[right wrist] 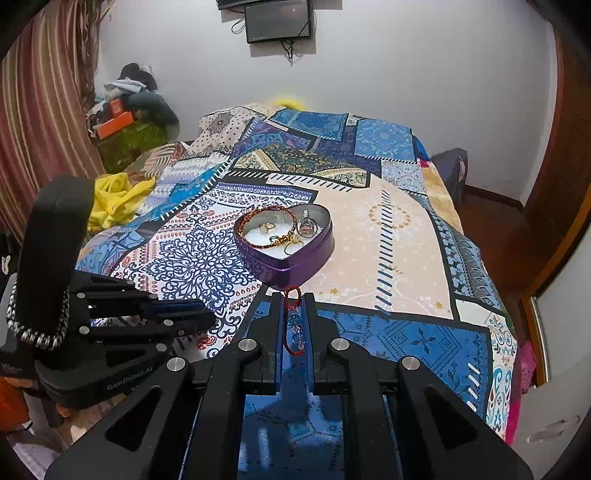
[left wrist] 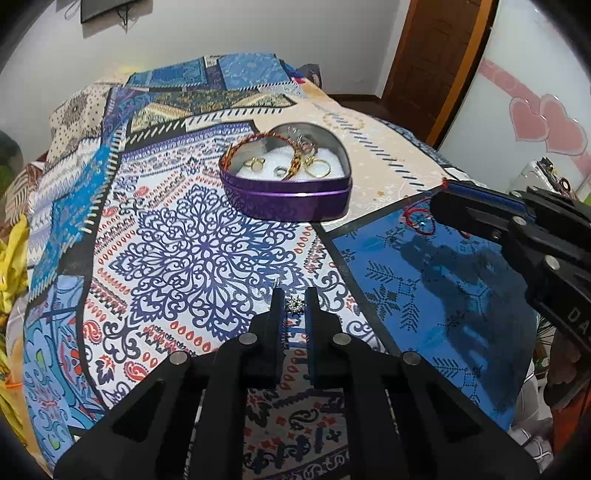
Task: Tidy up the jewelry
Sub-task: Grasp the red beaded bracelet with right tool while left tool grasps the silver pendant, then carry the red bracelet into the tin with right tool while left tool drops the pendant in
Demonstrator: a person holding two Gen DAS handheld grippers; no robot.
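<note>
A purple heart-shaped tin [left wrist: 288, 197] stands on the patterned bedspread and holds gold rings, a braided bracelet and other pieces; it also shows in the right wrist view [right wrist: 291, 260]. My left gripper [left wrist: 294, 304] is shut on a small sparkly star-shaped piece [left wrist: 295, 305], near side of the tin. My right gripper [right wrist: 293, 306] is shut on a red cord bracelet with blue beads [right wrist: 294, 325], just in front of the tin; the cord also shows in the left wrist view [left wrist: 419, 218].
The patchwork bedspread [left wrist: 177, 236] covers the bed. Yellow cloth [right wrist: 114, 199] lies at the bed's left edge. A wooden door [left wrist: 436, 55] and a wall screen [right wrist: 279, 20] are behind. Clutter is piled in the far left corner [right wrist: 125, 107].
</note>
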